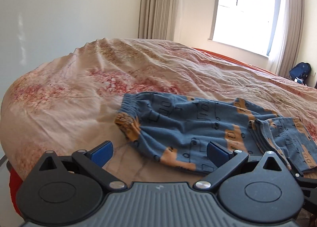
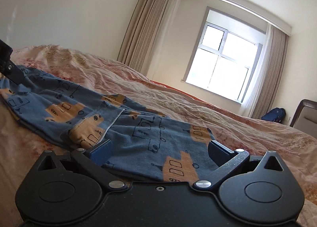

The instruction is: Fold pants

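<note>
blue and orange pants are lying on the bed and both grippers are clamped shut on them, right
Not quite. The pants do lie on the bed, but both are open: the left hand-held gripper in the left wrist view and the right hand-held gripper in the right wrist view each show jaws spread wide, gripping nothing.

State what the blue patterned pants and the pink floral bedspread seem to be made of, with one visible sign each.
Blue patterned pants: probably soft matte knit, perhaps cotton jersey; gathered ribbed waistband, limp folds.
Pink floral bedspread: probably thin woven cotton, matte; fine sharp creases all over.
</note>
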`<state>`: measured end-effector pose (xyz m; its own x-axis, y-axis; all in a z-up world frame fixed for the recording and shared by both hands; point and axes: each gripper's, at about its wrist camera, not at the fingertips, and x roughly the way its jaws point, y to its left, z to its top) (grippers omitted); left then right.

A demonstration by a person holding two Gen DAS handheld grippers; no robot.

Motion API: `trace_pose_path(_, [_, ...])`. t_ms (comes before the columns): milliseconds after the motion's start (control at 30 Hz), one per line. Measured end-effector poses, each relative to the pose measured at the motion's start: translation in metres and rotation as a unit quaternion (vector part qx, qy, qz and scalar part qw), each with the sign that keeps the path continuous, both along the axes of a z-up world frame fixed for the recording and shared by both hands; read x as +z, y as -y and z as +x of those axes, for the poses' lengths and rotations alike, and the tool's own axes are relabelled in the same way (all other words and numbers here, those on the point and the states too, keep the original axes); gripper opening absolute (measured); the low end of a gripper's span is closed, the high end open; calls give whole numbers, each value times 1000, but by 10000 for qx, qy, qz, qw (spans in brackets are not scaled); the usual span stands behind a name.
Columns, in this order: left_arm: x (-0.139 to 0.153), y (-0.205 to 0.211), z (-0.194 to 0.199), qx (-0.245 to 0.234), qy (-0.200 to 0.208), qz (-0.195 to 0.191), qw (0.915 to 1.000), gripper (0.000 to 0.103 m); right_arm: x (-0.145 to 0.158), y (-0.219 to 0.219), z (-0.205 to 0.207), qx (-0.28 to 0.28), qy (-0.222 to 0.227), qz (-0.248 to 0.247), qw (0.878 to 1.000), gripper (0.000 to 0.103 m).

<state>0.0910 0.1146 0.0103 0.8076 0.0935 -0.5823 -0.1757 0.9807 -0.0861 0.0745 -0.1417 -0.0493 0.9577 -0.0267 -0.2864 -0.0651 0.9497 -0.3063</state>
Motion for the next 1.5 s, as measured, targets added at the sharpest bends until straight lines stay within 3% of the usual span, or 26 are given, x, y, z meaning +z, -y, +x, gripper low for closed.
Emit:
trace_pose_path(100, [-10, -16, 1, 162, -117, -288, 9994, 103, 1, 1, -1, -11, 70, 56, 10000, 102])
trace_pose_path(367, [-27, -27, 24, 24, 354, -918, 9951, 103, 2, 2, -10, 63, 462, 183, 9987, 103])
trace_pose_path(533, [-43, -37, 33, 238, 557, -1410, 9882, 103, 3, -2, -15, 111, 737, 129, 9971, 103])
trace_pose_path(633, [-48, -48, 26, 358, 878, -1839, 9784, 102, 3, -4, -15, 128, 802, 133, 9966, 103])
trace_pose_path(767, [-49, -60, 18, 726, 1224, -2262, 9636, 91, 1, -7, -12, 85, 714, 21, 9974, 103])
trace_pose_path(900, [-50, -64, 15, 838, 1293, -2491, 9561, 81, 1, -6, -12, 55, 762, 55, 9971, 103])
trace_pose_path(967, [-52, -66, 13, 878, 1304, -2581, 9533, 71, 3, -4, -12, 5, 827, 131, 9965, 103])
trace_pose_path(1000, [-52, -65, 14, 922, 1252, -2561, 9541, 67, 4, -3, -12, -24, 904, 175, 9957, 103])
trace_pose_path(1033, [-52, -65, 16, 1025, 1175, -2500, 9556, 53, 6, -3, -12, -48, 955, 198, 9952, 103])
trace_pose_path(1067, [-53, -66, 20, 1170, 1042, -2422, 9575, 33, 7, -3, -12, -51, 970, 203, 9951, 103])
trace_pose_path(1167, [-48, -66, 27, 1258, 816, -2312, 9613, 19, 2, -9, -5, 129, 589, 0, 9982, 103])
trace_pose_path(1300, [-25, -53, 27, 1037, 991, -1841, 9724, 15, -3, -15, -4, 97, 505, -285, 9983, 103])
trace_pose_path(1500, [22, -20, 30, 498, 1399, -1382, 9792, 15, 13, 6, -12, -101, 693, 408, 9967, 103])
